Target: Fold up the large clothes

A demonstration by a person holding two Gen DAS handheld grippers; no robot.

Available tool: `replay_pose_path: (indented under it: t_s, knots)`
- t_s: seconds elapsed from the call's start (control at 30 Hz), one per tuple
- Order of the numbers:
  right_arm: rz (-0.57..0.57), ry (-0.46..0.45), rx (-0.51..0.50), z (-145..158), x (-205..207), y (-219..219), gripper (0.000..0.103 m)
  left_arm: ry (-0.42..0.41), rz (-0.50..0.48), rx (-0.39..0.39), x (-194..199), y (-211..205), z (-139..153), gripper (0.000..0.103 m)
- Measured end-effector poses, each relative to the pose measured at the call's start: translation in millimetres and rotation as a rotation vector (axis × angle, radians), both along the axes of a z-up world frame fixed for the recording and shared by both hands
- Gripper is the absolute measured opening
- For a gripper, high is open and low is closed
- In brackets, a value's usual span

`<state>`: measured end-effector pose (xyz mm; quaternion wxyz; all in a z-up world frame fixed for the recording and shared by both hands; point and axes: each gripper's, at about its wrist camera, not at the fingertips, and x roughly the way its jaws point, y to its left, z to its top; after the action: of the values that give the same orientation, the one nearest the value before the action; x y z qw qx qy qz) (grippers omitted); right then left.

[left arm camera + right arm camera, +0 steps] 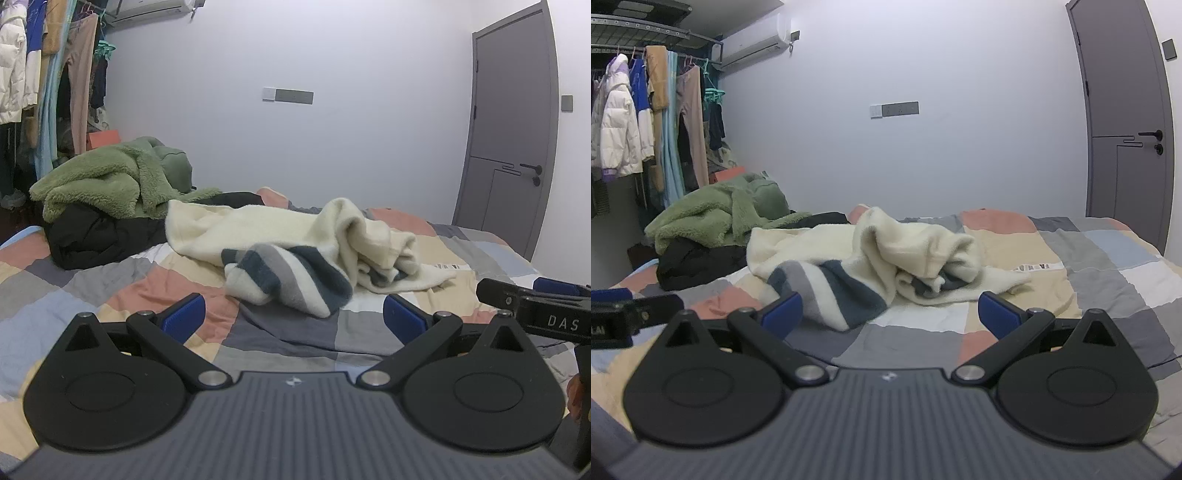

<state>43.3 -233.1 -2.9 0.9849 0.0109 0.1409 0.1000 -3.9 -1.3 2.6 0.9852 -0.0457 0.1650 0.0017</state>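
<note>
Bed (110, 291) with patchwork cover. Cream sweater (295, 236) with striped sleeve crumpled mid-bed, green fleece (110, 181) on black garment (96, 236) just behind it. Left gripper (293, 314) and right gripper (890, 312) near sweater, both spread wide, empty.

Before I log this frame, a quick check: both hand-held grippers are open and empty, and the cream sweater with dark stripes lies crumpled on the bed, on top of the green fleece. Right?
Not quite. The cream sweater lies on the patchwork bedspread, beside the green fleece, not on top of it; the right wrist view shows this. Both hand-held grippers, left and right, are indeed open and empty.
</note>
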Motion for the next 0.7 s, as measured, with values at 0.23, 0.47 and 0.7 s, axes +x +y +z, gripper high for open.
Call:
replay_pose_path:
  t_s: [0.23,0.47,0.7]
  knots:
    - [-0.015,-0.012,-0.009,2,-3,0,0.103,-0.003,-0.002,0.006,-1,-2,1,0.103]
    - [-0.013,-0.036,-0.029,8,-12,1,0.103,0.002,-0.002,-0.019,-4,2,5,0.103]
    - [-0.016,-0.039,-0.020,12,-17,0,0.103,-0.001,-0.006,-0.013,-7,0,9,0.103]
